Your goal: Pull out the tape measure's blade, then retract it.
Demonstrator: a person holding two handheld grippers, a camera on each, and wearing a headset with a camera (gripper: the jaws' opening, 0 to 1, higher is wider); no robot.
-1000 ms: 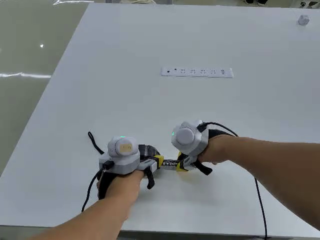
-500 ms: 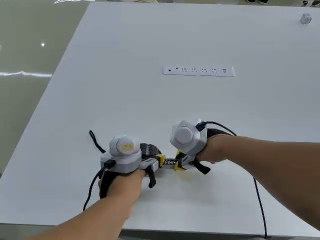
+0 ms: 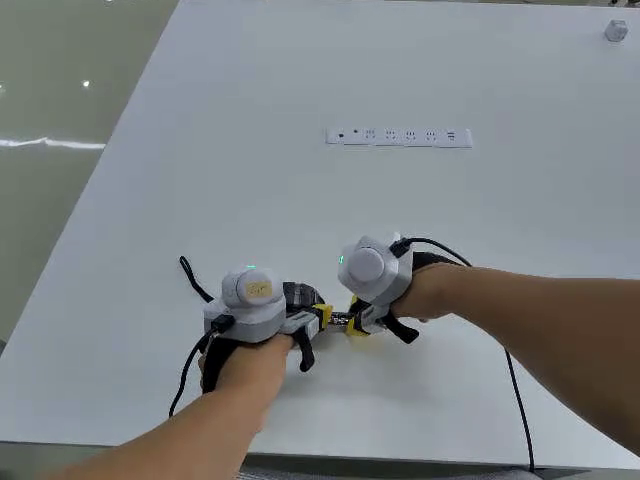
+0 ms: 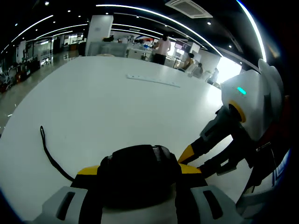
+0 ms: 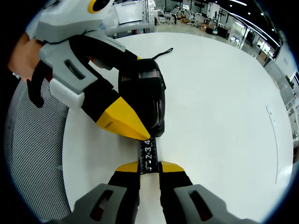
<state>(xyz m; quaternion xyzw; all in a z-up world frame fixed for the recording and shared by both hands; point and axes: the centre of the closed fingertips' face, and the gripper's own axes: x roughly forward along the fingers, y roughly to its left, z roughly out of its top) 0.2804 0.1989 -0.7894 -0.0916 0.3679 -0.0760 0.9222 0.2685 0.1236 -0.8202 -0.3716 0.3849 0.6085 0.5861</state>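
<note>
A black tape measure (image 5: pixel 142 95) lies on the white table, and my left gripper (image 3: pixel 312 322) is shut on its case (image 4: pixel 138 175). A short length of numbered blade (image 5: pixel 148 156) sticks out of the case toward my right gripper (image 5: pixel 148 166), which is shut on the blade's end. In the head view the two grippers sit close together near the table's front edge, with the blade (image 3: pixel 338 321) bridging the small gap between them. The right gripper (image 4: pixel 212 151) shows at the right of the left gripper view. The tape's black wrist strap (image 3: pixel 191 277) trails to the left.
A white power strip (image 3: pixel 398 137) lies flat at mid-table. A small grey object (image 3: pixel 615 31) sits at the far right corner. A black cable (image 3: pixel 517 400) runs from the right gripper toward the front edge. People stand in the background of the left gripper view.
The blade's exposed length between the grippers has shortened slightly as the right gripper moved closer to the case. The head camera has shifted a little.
</note>
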